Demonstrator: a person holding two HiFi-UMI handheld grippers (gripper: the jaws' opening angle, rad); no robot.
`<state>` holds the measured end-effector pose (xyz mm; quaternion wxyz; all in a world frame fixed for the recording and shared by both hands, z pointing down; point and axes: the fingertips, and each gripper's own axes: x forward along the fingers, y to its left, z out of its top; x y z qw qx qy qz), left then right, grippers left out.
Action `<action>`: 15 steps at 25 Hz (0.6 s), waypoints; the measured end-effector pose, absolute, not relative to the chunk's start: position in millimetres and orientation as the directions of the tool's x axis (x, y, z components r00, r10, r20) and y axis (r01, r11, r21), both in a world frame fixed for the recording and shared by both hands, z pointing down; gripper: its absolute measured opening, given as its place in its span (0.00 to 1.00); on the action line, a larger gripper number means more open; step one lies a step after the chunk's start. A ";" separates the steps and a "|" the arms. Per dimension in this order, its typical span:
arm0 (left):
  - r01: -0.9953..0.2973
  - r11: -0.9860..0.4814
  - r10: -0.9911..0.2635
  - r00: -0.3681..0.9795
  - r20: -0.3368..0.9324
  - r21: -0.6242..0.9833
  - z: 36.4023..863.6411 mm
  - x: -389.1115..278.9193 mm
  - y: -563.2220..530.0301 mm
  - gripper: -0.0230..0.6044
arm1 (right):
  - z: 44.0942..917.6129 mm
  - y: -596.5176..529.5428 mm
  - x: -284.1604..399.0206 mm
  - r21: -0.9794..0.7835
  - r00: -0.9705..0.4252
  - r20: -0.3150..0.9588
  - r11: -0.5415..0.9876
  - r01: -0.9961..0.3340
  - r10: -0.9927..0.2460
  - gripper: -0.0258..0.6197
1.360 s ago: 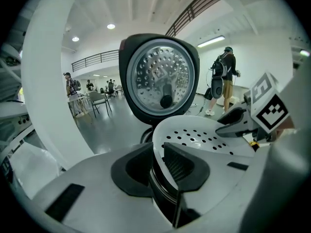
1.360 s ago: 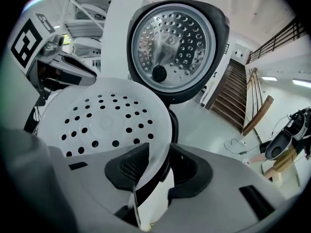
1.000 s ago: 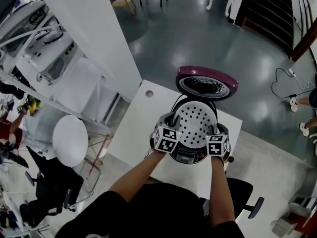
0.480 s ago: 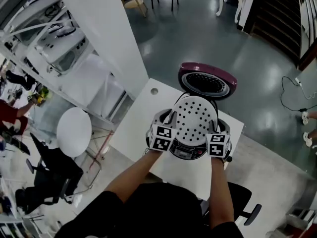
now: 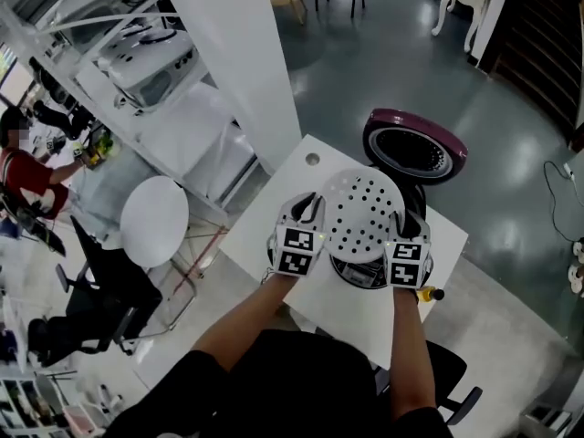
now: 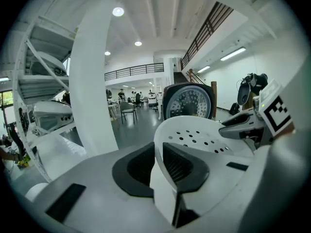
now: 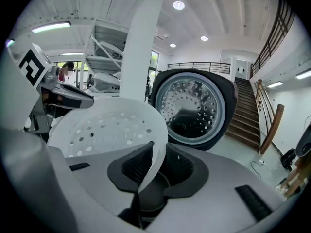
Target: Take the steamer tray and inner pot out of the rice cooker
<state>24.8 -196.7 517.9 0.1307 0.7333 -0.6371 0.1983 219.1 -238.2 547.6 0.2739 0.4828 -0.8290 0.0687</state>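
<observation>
The white perforated steamer tray hangs just above the rice cooker, held by its rim on both sides. My left gripper is shut on the tray's left rim, and the rim stands between its black pads. My right gripper grips the right rim; its jaws are closing on that rim. The cooker's purple lid stands open behind, its metal inner plate facing me. The tray hides the inner pot.
The cooker stands on a small white table with a hole near its far corner. A white pillar rises at the left. A round white stool and a black office chair stand left of the table. A person sits far left.
Both grippers have risen with the steamer tray, which came up out of the cooker's mouth. The cooker's front panel now shows below the tray.
</observation>
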 end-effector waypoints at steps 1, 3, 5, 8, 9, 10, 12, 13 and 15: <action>-0.988 -0.150 -0.886 0.113 0.450 -0.046 516.9 17.9 -194.8 0.12 | 543.8 -237.2 212.4 0.159 -0.383 0.516 0.525 -0.836 -0.767 0.16; -0.988 -0.151 -0.892 0.126 0.433 -0.022 514.7 7.8 -193.8 0.11 | 537.7 -235.5 203.4 0.175 -0.374 0.511 0.519 -0.837 -0.774 0.16; -0.987 -0.162 -0.895 0.148 0.422 0.002 513.1 -2.3 -195.9 0.11 | 533.6 -234.6 194.4 0.188 -0.355 0.513 0.506 -0.842 -0.781 0.16; -0.982 -0.185 -0.891 0.180 0.417 0.030 514.0 -28.4 -199.5 0.11 | 527.6 -234.6 169.6 0.206 -0.327 0.517 0.486 -0.849 -0.791 0.16; -0.981 -0.191 -0.889 0.189 0.417 0.038 514.9 -38.0 -200.4 0.11 | 526.3 -234.5 160.3 0.212 -0.319 0.519 0.480 -0.851 -0.793 0.15; -0.979 -0.198 -0.887 0.198 0.417 0.044 516.0 -47.2 -201.0 0.11 | 525.6 -234.0 151.4 0.218 -0.310 0.520 0.475 -0.853 -0.796 0.15; -0.976 -0.212 -0.884 0.215 0.415 0.053 518.3 -65.2 -202.2 0.11 | 526.6 -232.2 134.4 0.226 -0.293 0.524 0.462 -0.857 -0.800 0.15; -0.974 -0.220 -0.883 0.224 0.413 0.058 519.5 -74.4 -203.6 0.11 | 527.9 -231.7 125.6 0.229 -0.285 0.526 0.456 -0.860 -0.801 0.15; -0.970 -0.232 -0.880 0.240 0.409 0.069 522.2 -93.2 -207.4 0.11 | 531.5 -232.5 107.4 0.236 -0.268 0.533 0.445 -0.864 -0.803 0.15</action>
